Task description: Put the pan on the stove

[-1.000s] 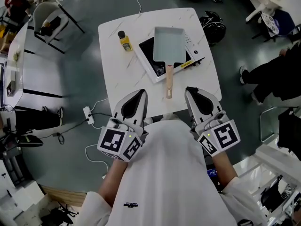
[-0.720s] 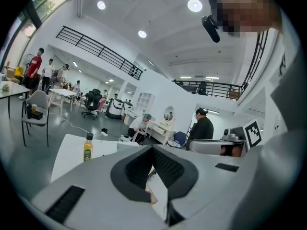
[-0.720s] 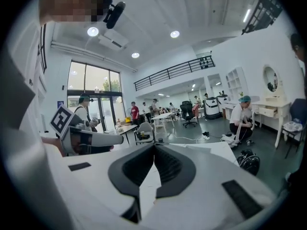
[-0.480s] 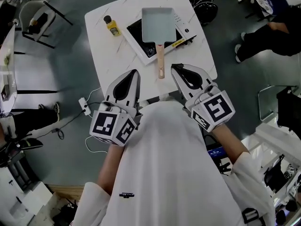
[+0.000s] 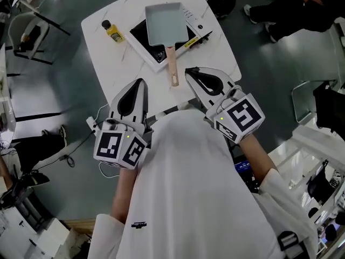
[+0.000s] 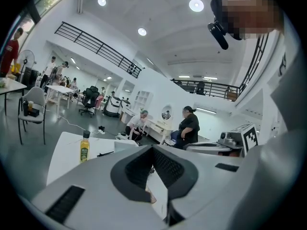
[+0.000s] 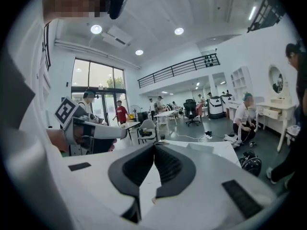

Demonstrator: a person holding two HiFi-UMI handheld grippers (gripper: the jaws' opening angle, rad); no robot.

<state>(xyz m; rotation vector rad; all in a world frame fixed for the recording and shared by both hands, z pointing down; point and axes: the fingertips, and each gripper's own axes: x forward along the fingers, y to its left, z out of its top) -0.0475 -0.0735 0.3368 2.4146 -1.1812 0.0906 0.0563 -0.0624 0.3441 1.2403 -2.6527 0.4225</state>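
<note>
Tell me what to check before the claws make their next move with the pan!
1. Pan on the stove: ok, it rests on the black top.
2. Pan handle free to grab: ok, it sticks out toward the person with nothing on it.
3. Left claw empty: ok, shut with nothing between its jaws.
4. Right claw empty: ok, shut, beside the handle but not gripping it.
5. Oil bottle out of the way: ok, upright on the table, apart from the stove.
6. Stove switched on: cannot tell.
</note>
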